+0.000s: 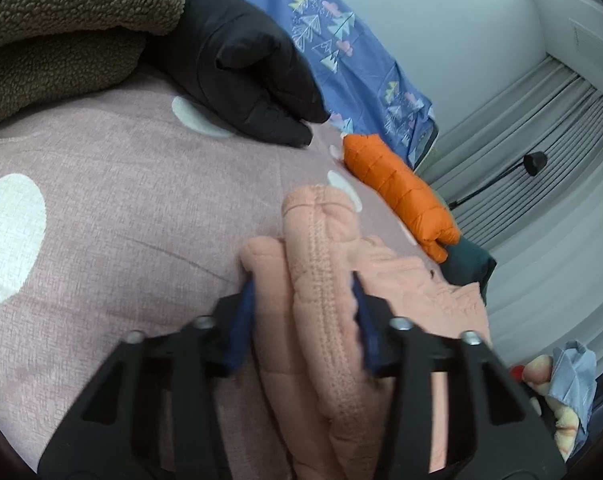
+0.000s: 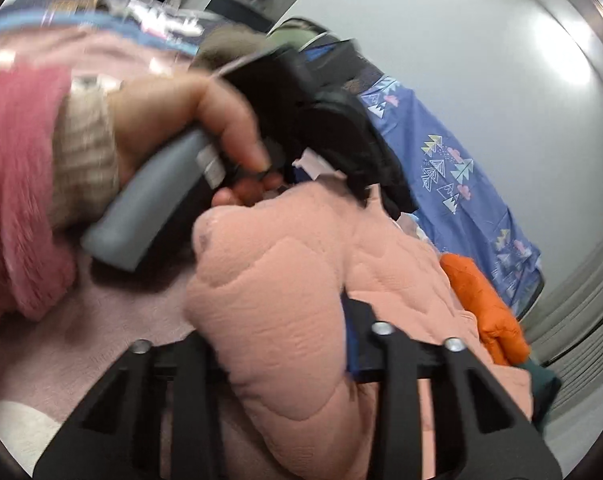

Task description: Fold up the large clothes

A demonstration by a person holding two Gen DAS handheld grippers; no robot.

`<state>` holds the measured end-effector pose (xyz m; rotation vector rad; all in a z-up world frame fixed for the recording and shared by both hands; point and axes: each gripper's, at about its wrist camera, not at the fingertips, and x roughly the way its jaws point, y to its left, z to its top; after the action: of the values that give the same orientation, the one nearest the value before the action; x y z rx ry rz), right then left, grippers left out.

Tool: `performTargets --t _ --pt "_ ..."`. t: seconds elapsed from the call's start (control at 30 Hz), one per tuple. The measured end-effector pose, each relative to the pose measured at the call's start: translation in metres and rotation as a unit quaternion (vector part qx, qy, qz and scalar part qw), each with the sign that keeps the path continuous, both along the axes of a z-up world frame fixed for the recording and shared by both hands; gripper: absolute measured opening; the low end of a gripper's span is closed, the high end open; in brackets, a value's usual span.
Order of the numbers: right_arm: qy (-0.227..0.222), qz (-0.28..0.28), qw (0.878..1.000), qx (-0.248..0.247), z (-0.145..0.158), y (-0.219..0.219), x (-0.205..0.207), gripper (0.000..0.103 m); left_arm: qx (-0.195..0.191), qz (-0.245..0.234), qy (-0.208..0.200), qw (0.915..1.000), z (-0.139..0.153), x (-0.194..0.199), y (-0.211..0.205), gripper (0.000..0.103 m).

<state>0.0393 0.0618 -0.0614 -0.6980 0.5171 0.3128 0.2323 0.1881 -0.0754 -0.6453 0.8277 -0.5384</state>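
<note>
A peach quilted jacket (image 1: pixel 321 260) lies bunched on the pink bed cover (image 1: pixel 121 200). In the left wrist view, my left gripper (image 1: pixel 303 312) is shut on a stitched, folded edge of the jacket, with a blue pad pressing each side. In the right wrist view, my right gripper (image 2: pixel 277 340) is shut on a thick bulge of the same jacket (image 2: pixel 281 260). Its left finger is hidden behind the cloth. Just beyond, a hand (image 2: pixel 169 120) in a fluffy pink sleeve holds the left gripper's grey handle (image 2: pixel 149 208).
A black jacket (image 1: pixel 241 80) and a brown fleece (image 1: pixel 73 20) lie at the far left of the bed. An orange puffer (image 1: pixel 401 192) and a dark green garment (image 1: pixel 469 264) lie along the right edge. A blue patterned sheet (image 1: pixel 341 40) hangs behind them. Grey curtains (image 1: pixel 541 140) line the wall.
</note>
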Motion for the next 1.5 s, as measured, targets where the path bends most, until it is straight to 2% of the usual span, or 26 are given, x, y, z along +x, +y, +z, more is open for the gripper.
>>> performTargets --t 0.1,0.17,0.23,0.33,0.47,0.53,0.6,0.7,0.77,0.83,0.87,0.93,0.97,1.03,1.2,1.23,1.27,1.37,1.5 --pt "0.028 -0.015 0.996 0.079 0.022 -0.018 0.008 0.027 0.008 0.008 -0.014 0.9998 0.011 -0.005 -0.003 0.034" --pt "0.034 -0.019 0.992 0.122 0.035 -0.031 0.009 0.027 0.0 0.012 -0.027 0.9996 0.021 -0.01 -0.002 0.032" --pt "0.031 -0.016 0.989 0.145 0.043 -0.038 0.006 0.026 -0.008 0.014 -0.047 0.9988 0.034 -0.016 -0.002 0.032" --pt "0.027 -0.013 0.983 0.181 0.057 -0.055 0.0 0.025 0.011 0.017 -0.071 0.9973 0.054 -0.024 -0.011 0.031" --pt "0.025 -0.018 0.969 0.246 0.083 -0.087 -0.001 0.025 0.026 0.004 -0.092 0.9955 0.094 -0.025 -0.034 0.031" --pt "0.018 -0.025 0.959 0.282 0.097 -0.11 -0.004 0.025 0.054 -0.018 -0.114 0.9919 0.128 -0.026 -0.061 0.031" --pt "0.009 -0.036 0.944 0.329 0.114 -0.147 -0.01 0.025 0.085 -0.04 -0.138 0.9859 0.161 -0.029 -0.093 0.031" --pt "-0.01 -0.056 0.926 0.373 0.128 -0.196 -0.021 0.025 0.143 -0.075 -0.173 0.9716 0.202 -0.034 -0.159 0.031" --pt "-0.017 -0.073 0.913 0.401 0.133 -0.233 -0.028 0.025 0.176 -0.098 -0.194 0.9601 0.219 -0.039 -0.205 0.031" --pt "-0.015 -0.094 0.897 0.433 0.132 -0.272 -0.036 0.025 0.215 -0.131 -0.217 0.9431 0.231 -0.045 -0.264 0.031" --pt "-0.013 -0.104 0.889 0.446 0.129 -0.288 -0.04 0.025 0.227 -0.144 -0.224 0.9367 0.232 -0.047 -0.287 0.031" --pt "-0.007 -0.127 0.873 0.472 0.121 -0.322 -0.048 0.025 0.26 -0.178 -0.242 0.9176 0.231 -0.055 -0.346 0.031" --pt "-0.004 -0.141 0.863 0.484 0.115 -0.34 -0.053 0.025 0.274 -0.195 -0.249 0.9081 0.227 -0.059 -0.374 0.031" --pt "0.001 -0.163 0.85 0.5 0.103 -0.363 -0.06 0.025 0.295 -0.219 -0.257 0.8941 0.212 -0.064 -0.417 0.032" --pt "0.053 -0.209 0.811 0.543 0.063 -0.404 -0.06 0.024 0.344 -0.268 -0.238 0.8678 0.159 -0.063 -0.496 0.032" --pt "0.071 -0.219 0.802 0.552 0.053 -0.41 -0.058 0.024 0.346 -0.274 -0.231 0.8672 0.151 -0.059 -0.502 0.028" --pt "0.08 -0.225 0.797 0.555 0.047 -0.414 -0.058 0.024 0.339 -0.285 -0.213 0.8711 0.142 -0.054 -0.508 0.015" --pt "0.097 -0.231 0.782 0.57 0.033 -0.422 -0.057 0.025 0.322 -0.292 -0.177 0.8831 0.128 -0.045 -0.51 0.014" --pt "0.096 -0.228 0.786 0.567 0.03 -0.417 -0.065 0.025 0.312 -0.294 -0.171 0.8871 0.123 -0.042 -0.509 0.015"
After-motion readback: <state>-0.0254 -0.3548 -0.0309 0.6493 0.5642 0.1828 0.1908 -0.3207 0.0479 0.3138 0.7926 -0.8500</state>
